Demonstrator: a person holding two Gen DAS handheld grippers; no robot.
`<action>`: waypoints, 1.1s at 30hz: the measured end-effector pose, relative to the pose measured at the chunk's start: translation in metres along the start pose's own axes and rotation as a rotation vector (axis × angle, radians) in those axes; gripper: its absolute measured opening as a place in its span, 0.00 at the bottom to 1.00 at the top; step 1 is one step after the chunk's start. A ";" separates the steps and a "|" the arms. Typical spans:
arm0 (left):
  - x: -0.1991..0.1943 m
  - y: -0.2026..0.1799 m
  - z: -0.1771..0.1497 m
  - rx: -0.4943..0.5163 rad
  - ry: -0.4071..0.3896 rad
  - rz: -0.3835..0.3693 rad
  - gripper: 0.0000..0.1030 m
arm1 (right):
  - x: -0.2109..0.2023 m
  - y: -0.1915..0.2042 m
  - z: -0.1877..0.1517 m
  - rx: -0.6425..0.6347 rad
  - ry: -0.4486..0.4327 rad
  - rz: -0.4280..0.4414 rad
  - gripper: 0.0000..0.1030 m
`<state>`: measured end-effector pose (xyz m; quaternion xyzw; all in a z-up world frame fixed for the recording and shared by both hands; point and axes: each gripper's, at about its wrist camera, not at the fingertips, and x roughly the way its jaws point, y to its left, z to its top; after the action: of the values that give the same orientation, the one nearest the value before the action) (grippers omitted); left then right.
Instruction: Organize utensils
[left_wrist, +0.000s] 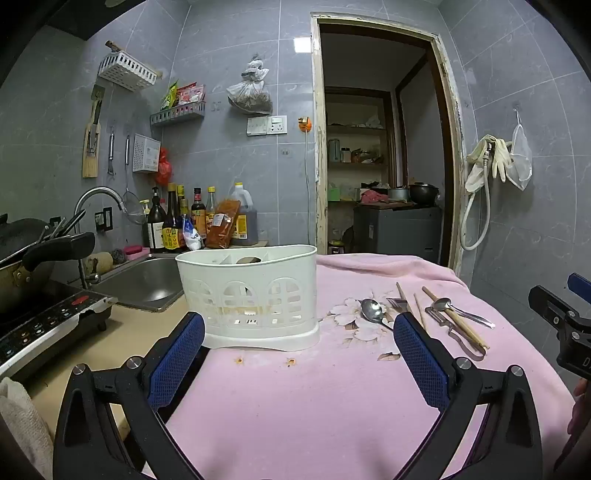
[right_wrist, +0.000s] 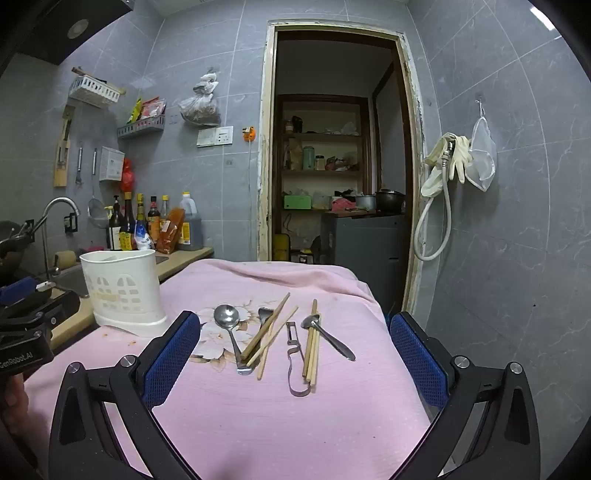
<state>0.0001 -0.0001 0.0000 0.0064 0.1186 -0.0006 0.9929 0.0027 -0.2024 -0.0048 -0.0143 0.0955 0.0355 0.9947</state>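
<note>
A white slotted utensil holder (left_wrist: 251, 291) stands on the pink cloth, also in the right wrist view (right_wrist: 123, 288) at the left. Loose utensils lie on the cloth: a large spoon (right_wrist: 229, 325), a fork (right_wrist: 263, 316), a pair of chopsticks (right_wrist: 271, 336), a peeler (right_wrist: 295, 360), a second pair of chopsticks (right_wrist: 313, 345) and a small spoon (right_wrist: 327, 334). My left gripper (left_wrist: 299, 350) is open and empty, just in front of the holder. My right gripper (right_wrist: 295, 354) is open and empty, over the utensils.
A pink floral cloth (right_wrist: 280, 417) covers the table. A sink (left_wrist: 144, 280), an induction hob (left_wrist: 44, 325) with a wok (left_wrist: 22, 258) and bottles (left_wrist: 177, 218) are to the left. A doorway (right_wrist: 332, 155) is behind.
</note>
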 end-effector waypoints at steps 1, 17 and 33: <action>0.000 0.000 0.000 -0.001 -0.001 0.000 0.98 | 0.000 0.000 0.000 0.001 0.001 0.000 1.00; 0.000 0.000 0.000 -0.009 -0.004 -0.002 0.98 | 0.001 0.001 0.000 -0.001 0.001 0.000 1.00; 0.003 -0.004 -0.002 -0.010 0.002 -0.001 0.98 | 0.002 0.002 -0.001 0.000 0.004 0.000 1.00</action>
<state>0.0027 -0.0040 -0.0025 0.0015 0.1197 -0.0003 0.9928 0.0044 -0.2004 -0.0059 -0.0146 0.0973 0.0357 0.9945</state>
